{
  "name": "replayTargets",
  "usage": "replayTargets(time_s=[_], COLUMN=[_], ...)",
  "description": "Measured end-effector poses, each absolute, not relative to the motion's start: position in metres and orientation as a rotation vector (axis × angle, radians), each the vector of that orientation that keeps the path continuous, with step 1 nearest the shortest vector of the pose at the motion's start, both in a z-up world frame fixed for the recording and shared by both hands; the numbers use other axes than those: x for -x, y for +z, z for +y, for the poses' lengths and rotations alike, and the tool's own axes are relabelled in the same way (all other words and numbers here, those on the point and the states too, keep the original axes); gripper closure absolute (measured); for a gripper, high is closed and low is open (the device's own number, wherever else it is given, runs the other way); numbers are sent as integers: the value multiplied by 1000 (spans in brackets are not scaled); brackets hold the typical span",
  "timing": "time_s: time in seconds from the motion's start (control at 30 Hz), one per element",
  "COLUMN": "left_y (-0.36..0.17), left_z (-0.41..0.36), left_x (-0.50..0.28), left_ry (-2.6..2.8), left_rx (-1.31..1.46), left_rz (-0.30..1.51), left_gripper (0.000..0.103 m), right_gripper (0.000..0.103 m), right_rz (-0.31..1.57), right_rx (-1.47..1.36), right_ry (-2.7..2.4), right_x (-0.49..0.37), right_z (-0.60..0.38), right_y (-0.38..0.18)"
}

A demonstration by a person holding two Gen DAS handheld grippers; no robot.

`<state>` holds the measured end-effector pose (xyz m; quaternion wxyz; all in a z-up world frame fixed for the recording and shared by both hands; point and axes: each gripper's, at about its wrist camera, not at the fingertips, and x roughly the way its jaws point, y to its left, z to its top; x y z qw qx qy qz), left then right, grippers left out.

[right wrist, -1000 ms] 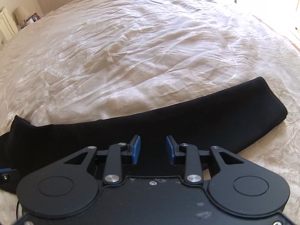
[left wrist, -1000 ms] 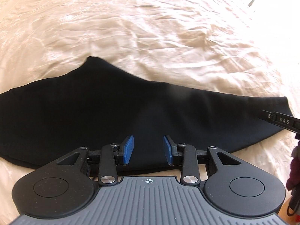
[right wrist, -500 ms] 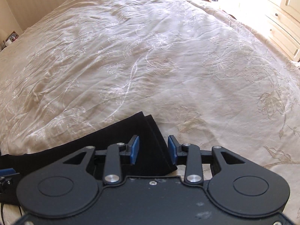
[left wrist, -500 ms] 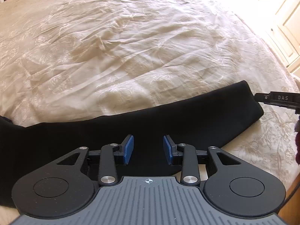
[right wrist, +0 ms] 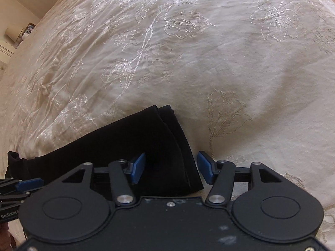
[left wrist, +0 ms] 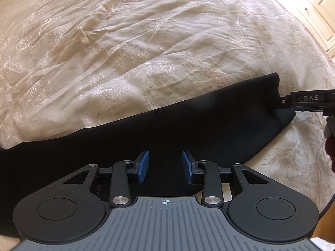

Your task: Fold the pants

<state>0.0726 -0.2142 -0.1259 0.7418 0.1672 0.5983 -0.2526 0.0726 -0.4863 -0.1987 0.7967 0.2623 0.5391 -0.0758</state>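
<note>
Black pants point(left wrist: 188, 129) lie folded lengthwise as a long band on a cream embroidered bedspread point(left wrist: 146, 41). My left gripper point(left wrist: 165, 166) is open, low over the near edge of the leg section. In the right wrist view the leg cuffs point(right wrist: 163, 142) end in two stacked layers. My right gripper point(right wrist: 171, 167) is open wide, its blue pads either side of the cuff end, nothing gripped. The right gripper's finger also shows at the cuff end in the left wrist view point(left wrist: 305, 102). The left gripper shows at the lower left of the right wrist view point(right wrist: 18, 188).
The bedspread point(right wrist: 188, 52) stretches far beyond the pants. Cream cupboard doors point(left wrist: 322, 10) stand past the bed's right side. A bedside shelf with small items point(right wrist: 18, 35) sits at the far left. The bed's edge runs near the lower right.
Both grippers have moved right along the pants and dropped lower. The right gripper has reached the cuff end and opened wider. The pants have not moved.
</note>
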Motion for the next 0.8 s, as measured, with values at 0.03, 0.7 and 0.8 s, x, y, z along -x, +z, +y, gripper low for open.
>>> replayTargets(time_s=[0.03,0.7,0.8], left_y=[-128,-164,-164], left_z=[-217,-258,-260], left_x=[-73,-74,-75], left_ry=[-556,-568,-575], left_rx=[-374,-438,-446], left_rz=[1314,1326,1324], left_gripper=[69,67,67], right_gripper=[40,94,94], right_rz=[1156,1125,1100], right_rx=[-565,-570,-602], right_ry=[-158,-24,-18], right_x=[-73,-67,-62], right_z=[-487,-504,-506], right_y=[-199,-189,-183])
